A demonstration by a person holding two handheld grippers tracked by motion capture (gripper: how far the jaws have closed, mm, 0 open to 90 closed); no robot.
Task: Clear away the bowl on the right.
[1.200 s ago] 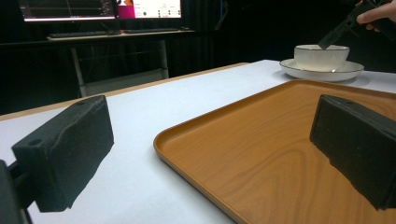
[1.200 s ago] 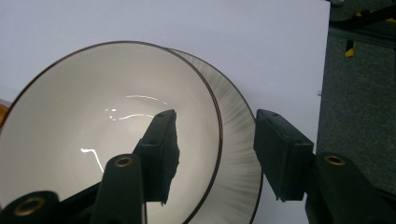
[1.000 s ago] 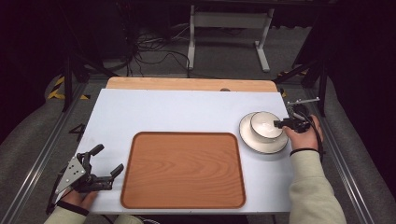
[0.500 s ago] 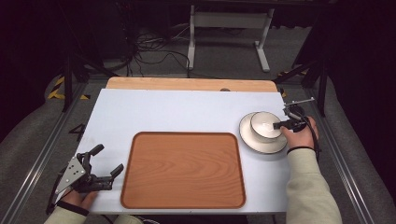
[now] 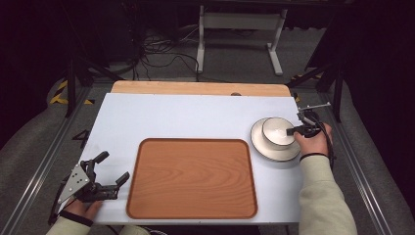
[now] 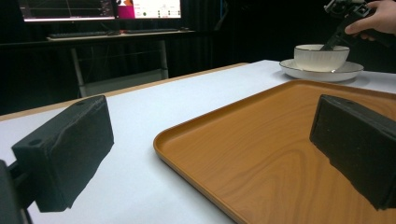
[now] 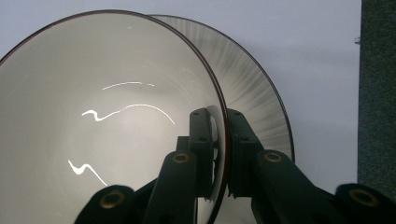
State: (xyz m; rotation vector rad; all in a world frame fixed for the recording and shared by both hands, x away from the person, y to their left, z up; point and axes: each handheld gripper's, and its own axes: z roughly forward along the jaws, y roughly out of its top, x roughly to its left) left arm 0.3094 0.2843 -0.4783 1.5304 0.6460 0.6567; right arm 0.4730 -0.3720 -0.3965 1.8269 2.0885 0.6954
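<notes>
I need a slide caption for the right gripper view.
Right gripper shut on the bowl rim, plate beneath.

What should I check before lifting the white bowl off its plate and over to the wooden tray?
1. Right claw closed on the rim of the glossy white ceramic bowl, one jaw inside and one outside: ok.
2. Grip firm enough to bear the bowl's weight: cannot tell.
3. Bowl sits on the round white ribbed plate, which may shift as the bowl rises: cannot tell.
4. Bowl holds nothing that could spill: ok, its inside looks bare in the right gripper view.
5. Rectangular brown wooden tray has free space for landing: ok.
6. Left claw open, beside the tray's left edge, out of the path: ok.
</notes>
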